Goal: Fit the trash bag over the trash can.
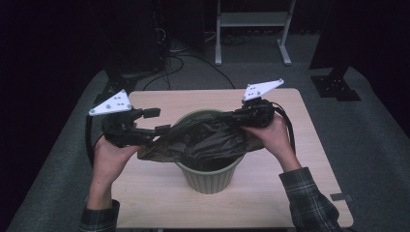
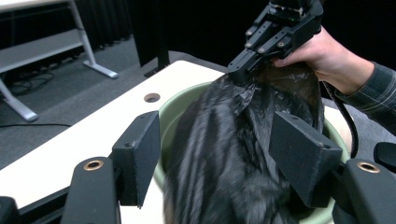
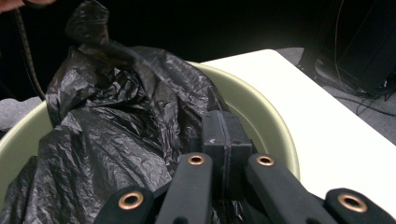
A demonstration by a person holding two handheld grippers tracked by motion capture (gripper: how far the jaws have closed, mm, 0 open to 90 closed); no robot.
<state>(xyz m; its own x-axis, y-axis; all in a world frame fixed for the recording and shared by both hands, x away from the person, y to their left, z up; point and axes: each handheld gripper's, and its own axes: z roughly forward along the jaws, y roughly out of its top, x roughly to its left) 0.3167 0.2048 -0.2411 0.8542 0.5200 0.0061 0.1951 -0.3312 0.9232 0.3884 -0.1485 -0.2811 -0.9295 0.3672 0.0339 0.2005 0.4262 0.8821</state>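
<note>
We take the green bin (image 1: 209, 176) as our landmark; it stands upright near the middle of the pale table (image 1: 145, 203). A black plastic bag (image 1: 208, 137) lies across the bin's mouth, crumpled, partly sunk inside and partly stretched out past the rim on both sides.

Right gripper (image 1: 241, 115): at the bin's right rim, held in the person's right hand (image 1: 273, 135). In the right gripper view we see its two pads pressed flat together with a fold of the bag pinched between them, just above the rim. The left gripper view shows the same: the jaw tips clamp the bag's edge over the far side of the bin.

Left gripper (image 1: 157, 121): just left of the bin, in the left hand (image 1: 109, 159), raised a little above the table. Its jaws stand apart. In the left gripper view the bag runs between the two pads (image 2: 140, 154), but we see gaps either side; the pads do not press on it. No grip there.

Table hole (image 2: 152, 97) shows just beside the bin's rim in the left gripper view.
</note>
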